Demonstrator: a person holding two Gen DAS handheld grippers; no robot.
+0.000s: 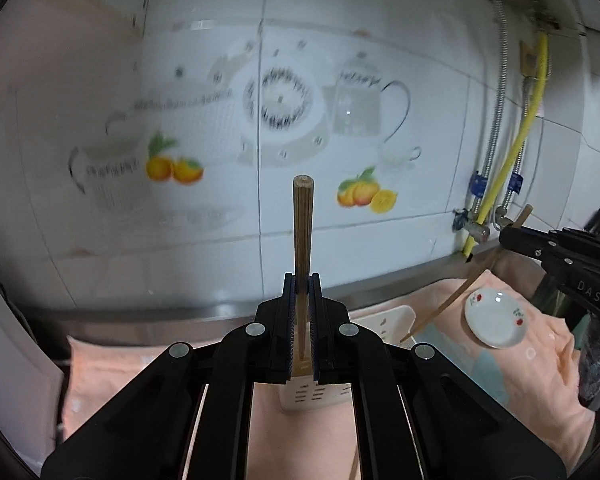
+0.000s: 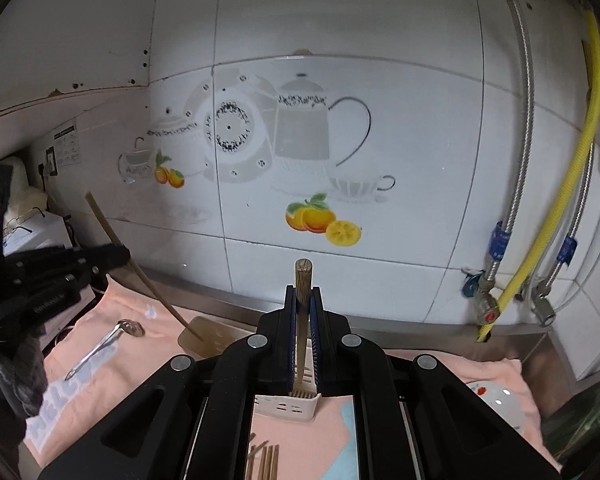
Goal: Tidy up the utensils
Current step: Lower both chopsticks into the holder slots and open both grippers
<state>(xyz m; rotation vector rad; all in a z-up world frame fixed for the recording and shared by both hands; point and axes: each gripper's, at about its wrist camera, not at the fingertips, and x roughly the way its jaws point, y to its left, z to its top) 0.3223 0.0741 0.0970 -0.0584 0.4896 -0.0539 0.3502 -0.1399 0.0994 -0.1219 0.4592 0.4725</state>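
Clamping one brown wooden chopstick (image 1: pixel 302 248) apiece, the left gripper (image 1: pixel 302 280) and right gripper (image 2: pixel 302 292) hover above the white slotted plastic holder (image 2: pixel 286 402); more chopsticks (image 2: pixel 266 460) and a steel spoon (image 2: pixel 104 346) lie unsorted on the peach cloth (image 2: pixel 100 320).

Both views give you dim, cool, even light. Left wrist view: tiled wall (image 1: pixel 340 80) smeared by motion blur, worst at left. Right wrist view is sharper. Fisheye bends edges; black vignette fills your corners.
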